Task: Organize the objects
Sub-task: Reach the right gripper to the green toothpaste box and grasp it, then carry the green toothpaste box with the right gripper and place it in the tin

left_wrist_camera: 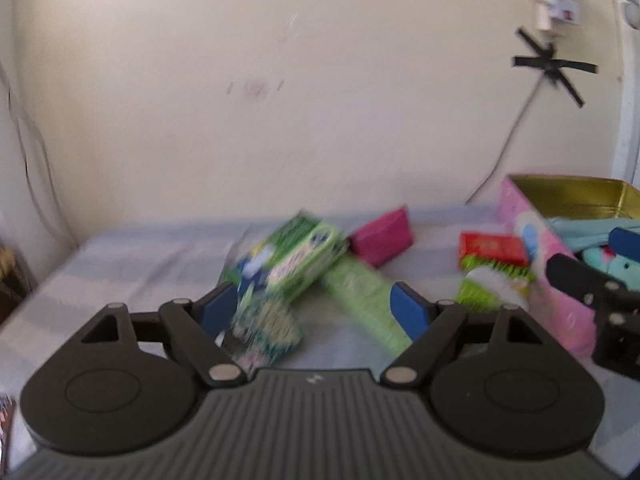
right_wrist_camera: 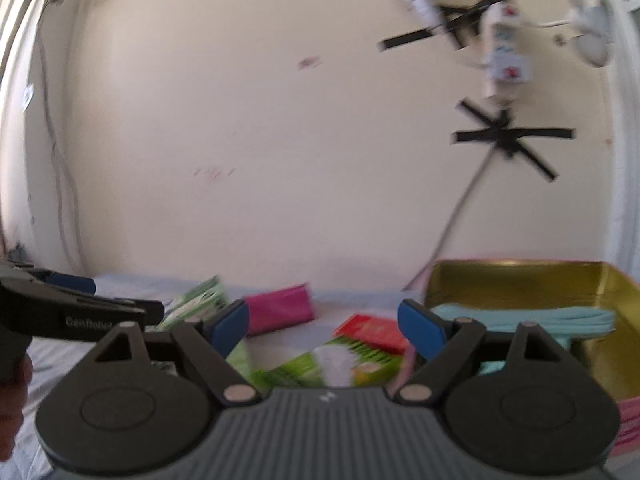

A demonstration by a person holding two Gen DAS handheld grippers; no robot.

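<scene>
My left gripper (left_wrist_camera: 314, 308) is open and empty above a blurred heap on the pale striped cloth: a green printed box (left_wrist_camera: 304, 252), a light green flat pack (left_wrist_camera: 368, 304) and a magenta pouch (left_wrist_camera: 382, 236). A red box (left_wrist_camera: 494, 248) and a green-and-white pack (left_wrist_camera: 496, 284) lie beside the pink tin (left_wrist_camera: 532, 236). My right gripper (right_wrist_camera: 326, 328) is open too, with nothing between its pads, and hangs over the red box (right_wrist_camera: 372, 330) and the green-and-white pack (right_wrist_camera: 344, 364). The tin's gold inside (right_wrist_camera: 520, 280) holds a folded teal cloth (right_wrist_camera: 528, 318).
A cream wall (left_wrist_camera: 320, 100) closes off the far side of the surface. A cable and a power strip (right_wrist_camera: 504, 52) are taped to it with black strips. The right gripper (left_wrist_camera: 592, 256) reaches over the tin; the left gripper (right_wrist_camera: 128, 298) shows at the far left with a hand below it.
</scene>
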